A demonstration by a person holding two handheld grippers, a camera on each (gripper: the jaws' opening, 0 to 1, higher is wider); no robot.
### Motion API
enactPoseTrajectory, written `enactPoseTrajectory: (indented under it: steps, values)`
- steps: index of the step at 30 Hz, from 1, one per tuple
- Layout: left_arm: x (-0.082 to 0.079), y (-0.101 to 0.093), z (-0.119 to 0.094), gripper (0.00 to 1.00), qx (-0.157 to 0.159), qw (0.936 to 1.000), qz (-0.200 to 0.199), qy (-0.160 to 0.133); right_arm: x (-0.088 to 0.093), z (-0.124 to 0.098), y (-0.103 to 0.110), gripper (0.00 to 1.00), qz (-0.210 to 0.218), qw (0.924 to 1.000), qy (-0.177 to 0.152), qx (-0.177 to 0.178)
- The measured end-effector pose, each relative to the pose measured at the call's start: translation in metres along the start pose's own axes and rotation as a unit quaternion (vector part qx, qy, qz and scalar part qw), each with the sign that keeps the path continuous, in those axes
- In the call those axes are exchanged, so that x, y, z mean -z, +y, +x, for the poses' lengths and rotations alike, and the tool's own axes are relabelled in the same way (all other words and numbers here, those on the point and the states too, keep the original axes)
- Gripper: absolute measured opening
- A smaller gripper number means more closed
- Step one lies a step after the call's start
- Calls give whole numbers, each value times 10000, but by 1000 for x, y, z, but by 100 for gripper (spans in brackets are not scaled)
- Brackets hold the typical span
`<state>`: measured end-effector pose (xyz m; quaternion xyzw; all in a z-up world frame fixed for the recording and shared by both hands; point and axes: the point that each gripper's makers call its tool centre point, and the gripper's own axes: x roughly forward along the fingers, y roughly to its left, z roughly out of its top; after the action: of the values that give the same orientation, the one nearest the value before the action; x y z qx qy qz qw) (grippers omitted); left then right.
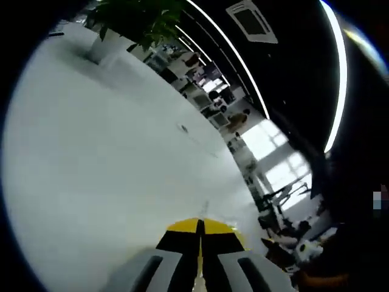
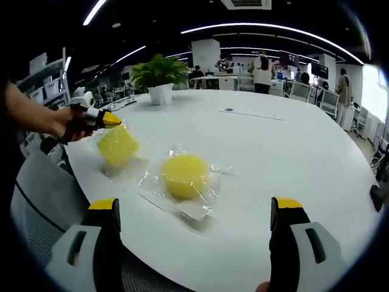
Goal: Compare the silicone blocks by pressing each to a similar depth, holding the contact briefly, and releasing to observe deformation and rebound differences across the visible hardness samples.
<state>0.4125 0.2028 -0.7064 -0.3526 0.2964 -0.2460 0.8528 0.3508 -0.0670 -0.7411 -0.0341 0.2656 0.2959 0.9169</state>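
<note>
Two yellow silicone blocks in clear plastic wrap lie on the white table (image 2: pixel 292 146). The round block (image 2: pixel 185 176) sits just ahead of my right gripper (image 2: pixel 194 204), whose yellow-tipped jaws stand wide open on either side of it, not touching. The squarish block (image 2: pixel 117 145) is farther left, tilted and slightly blurred. A hand holds my left gripper (image 2: pixel 104 118) right at that block's upper edge; whether it pinches the wrap I cannot tell. In the left gripper view my left gripper (image 1: pixel 200 227) has its yellow tips pressed together over bare table (image 1: pixel 109 158).
A potted plant (image 2: pixel 158 76) (image 1: pixel 130 21) stands at the table's far side. A small dark spot (image 2: pixel 228 110) lies mid-table. A grey mesh chair (image 2: pixel 36 207) is at the near left edge. People and desks (image 2: pixel 264 70) fill the office behind.
</note>
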Motion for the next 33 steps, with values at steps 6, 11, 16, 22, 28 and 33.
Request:
enactPoseTrajectory:
  steps: [6, 11, 16, 22, 28, 33]
  values:
    - [4, -8, -12, 0, -134, 9990, 435, -1, -4, -2, -1, 96, -20, 9999, -136, 15]
    - [5, -13, -19, 0, -197, 9981, 577, -83, -5, -2, -2, 96, -18, 9998, -174, 19]
    - [2, -18, -22, 0, -252, 9970, 711, -153, -6, -2, -1, 96, -70, 9998, -171, 20]
    - [-2, -26, -24, 0, -78, 9968, 782, -144, -5, -1, -1, 96, -99, 9999, -138, 0]
    - [-8, -33, -25, 0, -104, 9924, 1219, -147, -5, -1, 0, 96, -147, 9998, -115, -20]
    - [-17, -42, -26, 0, 6, 9919, 1245, -233, -4, -1, 1, 96, -169, 9998, -99, -23]
